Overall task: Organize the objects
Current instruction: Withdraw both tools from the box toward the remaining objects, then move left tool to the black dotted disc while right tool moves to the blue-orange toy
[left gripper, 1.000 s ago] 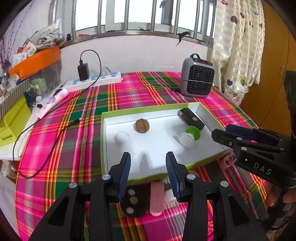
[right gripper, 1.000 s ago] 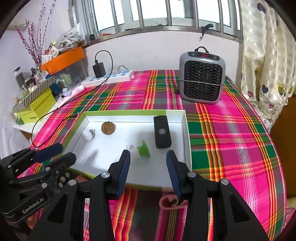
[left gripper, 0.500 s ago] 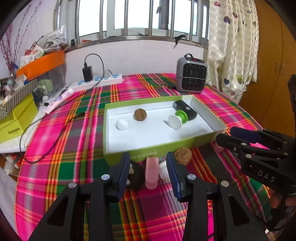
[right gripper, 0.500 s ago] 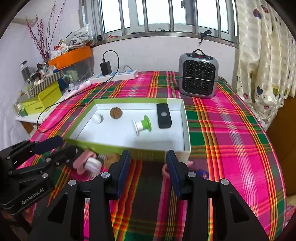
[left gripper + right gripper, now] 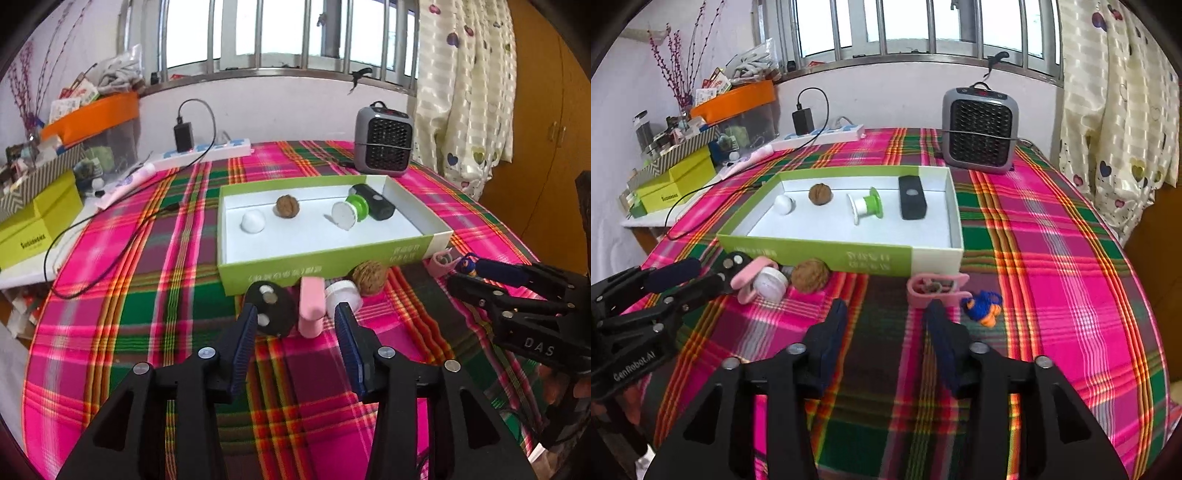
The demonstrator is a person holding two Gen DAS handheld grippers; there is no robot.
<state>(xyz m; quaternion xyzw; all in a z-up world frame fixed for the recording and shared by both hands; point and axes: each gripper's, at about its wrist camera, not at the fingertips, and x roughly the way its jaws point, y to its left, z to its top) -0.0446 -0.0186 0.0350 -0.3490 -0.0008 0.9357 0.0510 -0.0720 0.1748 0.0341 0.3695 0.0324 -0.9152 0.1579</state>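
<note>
Fingers (image 5: 242, 332) of your left gripper (image 5: 295, 328) were spreading, nothing held; black disc (image 5: 271, 308) and pink tube (image 5: 311, 310) sat crowded just ahead. Closing there risked pinching 2.

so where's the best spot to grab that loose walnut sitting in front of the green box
Take the walnut across its round middle, coming down from above and from the near side. It is roughly a ball, so any pair of opposite sides should do, but the green box wall stands close behind it and the white cap sits close on its left, so keep the jaws off those.
</note>
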